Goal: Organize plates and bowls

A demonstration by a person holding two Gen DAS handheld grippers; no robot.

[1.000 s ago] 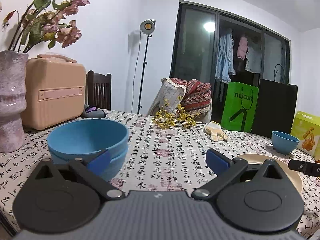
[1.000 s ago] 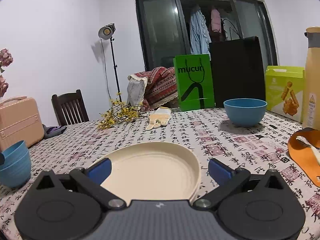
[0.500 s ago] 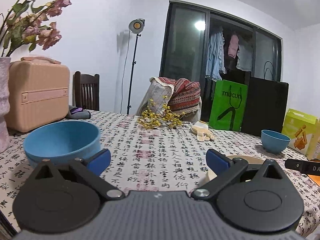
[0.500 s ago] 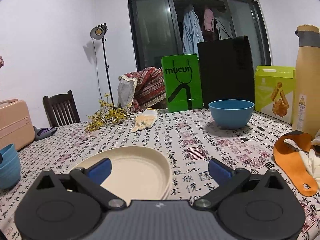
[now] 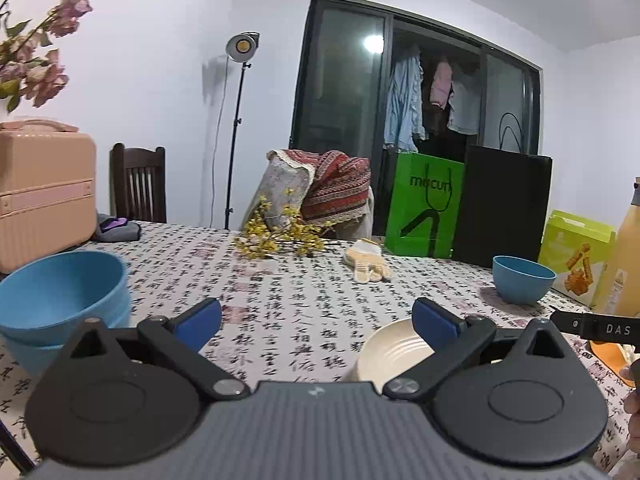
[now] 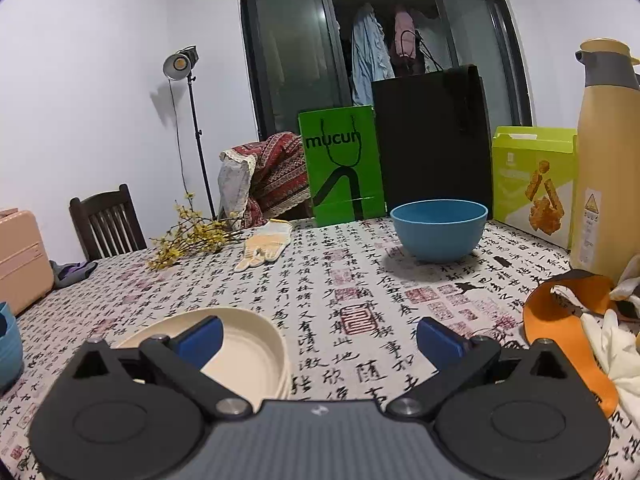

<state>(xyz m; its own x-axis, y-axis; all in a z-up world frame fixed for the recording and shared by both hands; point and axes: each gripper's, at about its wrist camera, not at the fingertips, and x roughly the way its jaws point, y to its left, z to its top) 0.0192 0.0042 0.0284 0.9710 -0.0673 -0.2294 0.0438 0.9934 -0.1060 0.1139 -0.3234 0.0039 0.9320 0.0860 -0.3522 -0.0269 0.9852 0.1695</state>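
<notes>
Left tool point(image 5: 316, 320) and right tool point(image 6: 318, 338) both spread apart, empty. Stacked cream round plates point(image 6: 248, 356) partly hidden behind right tool; stacked blue bowls point(image 5: 60, 300) cut off at frame edge.

Two blue bowls point(image 5: 60, 304) sit nested upright at the left of the worktop point(image 6: 344, 292). A stack of cream plates point(image 6: 248, 356) lies flat near the front. A single blue bowl point(image 6: 439, 229) stands upright well apart, towards the back.

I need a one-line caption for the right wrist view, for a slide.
Open right gripper above the patterned tablecloth, cream plates at its left finger, single blue bowl ahead.
</notes>
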